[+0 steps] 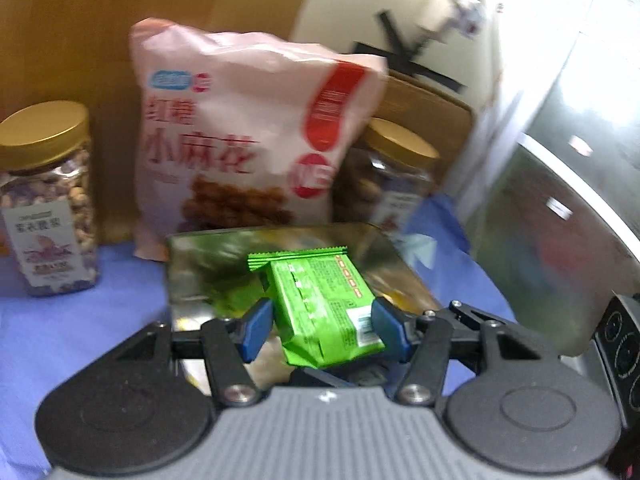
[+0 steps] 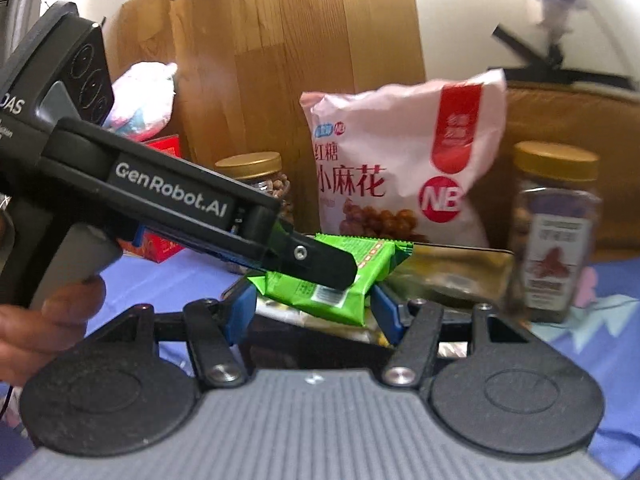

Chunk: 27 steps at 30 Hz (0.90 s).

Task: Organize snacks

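Left tongs (image 1: 322, 326) clamp the green packet (image 1: 324, 304) across its width, long axis pointing away toward the pink bag (image 1: 240, 140). The packet hangs over the tin (image 1: 192, 264) mid-surface. Right tongs (image 2: 312, 312) stand apart, empty, just behind the packet.

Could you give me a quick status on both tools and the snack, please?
Left tool shut on green packet. Right tool open beneath it, not gripping. Pink bag and jars behind; nothing blocking.

Green packet (image 1: 324, 312), pink bag (image 1: 240, 140), gold-lidded jars (image 1: 48, 200).
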Available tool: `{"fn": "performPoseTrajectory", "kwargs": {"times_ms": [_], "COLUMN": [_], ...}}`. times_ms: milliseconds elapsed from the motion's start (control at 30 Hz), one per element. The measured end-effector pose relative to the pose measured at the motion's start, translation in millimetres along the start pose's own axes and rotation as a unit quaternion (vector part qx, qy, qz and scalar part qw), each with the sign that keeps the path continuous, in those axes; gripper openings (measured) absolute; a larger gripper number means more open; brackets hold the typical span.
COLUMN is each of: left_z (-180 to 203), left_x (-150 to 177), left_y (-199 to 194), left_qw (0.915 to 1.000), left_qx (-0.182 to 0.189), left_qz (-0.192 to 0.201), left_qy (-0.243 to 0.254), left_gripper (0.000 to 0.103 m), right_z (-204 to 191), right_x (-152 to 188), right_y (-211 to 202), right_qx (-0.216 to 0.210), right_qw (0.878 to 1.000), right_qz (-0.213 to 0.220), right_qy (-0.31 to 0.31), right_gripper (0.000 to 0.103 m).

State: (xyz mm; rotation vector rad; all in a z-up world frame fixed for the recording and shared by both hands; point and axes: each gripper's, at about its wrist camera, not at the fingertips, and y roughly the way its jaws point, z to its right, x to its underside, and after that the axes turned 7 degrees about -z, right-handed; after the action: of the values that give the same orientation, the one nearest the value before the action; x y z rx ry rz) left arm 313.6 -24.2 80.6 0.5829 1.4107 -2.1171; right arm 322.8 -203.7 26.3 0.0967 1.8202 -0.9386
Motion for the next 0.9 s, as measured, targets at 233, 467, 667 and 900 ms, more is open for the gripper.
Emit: {"fn": "performPoseTrajectory", "kwargs": {"times_ms": [233,467,667,900], "left_z": [-16.0,-10.9,-3.9,-27.0], "left_x": [-1.2,3.3,36.3,115.3], "left_y": [16.8,9.3,-32.9,-74.6], "left_qw": [0.9989,0.9956,0.9976,0.9997], "left_qx": [-0.046,-0.089,-0.052,-0.022], "left_qz": [0.004,0.021,0.039,-0.002], "left_qy": [-0.007,0.021,0.022,-0.005], "left_gripper": [0.058,0.071,0.071,0.071], "right_z": [-8.2,-4.6,-11.7,-31.2], "right_x": [-3.5,3.0,26.7,71.2], "right_y": [37.3,27.2,-20.3,-60.6], "right_qx": [0.006,0.011,0.018,-0.039], "right_qw": [0.999,1.000,0.999,0.996], "right_qz": [-0.023,-0.003,0.031,0.014], "right_qy": [-0.022,-0.001,0.013,0.073], "right_gripper": [0.067,0.082,0.082,0.082]}}
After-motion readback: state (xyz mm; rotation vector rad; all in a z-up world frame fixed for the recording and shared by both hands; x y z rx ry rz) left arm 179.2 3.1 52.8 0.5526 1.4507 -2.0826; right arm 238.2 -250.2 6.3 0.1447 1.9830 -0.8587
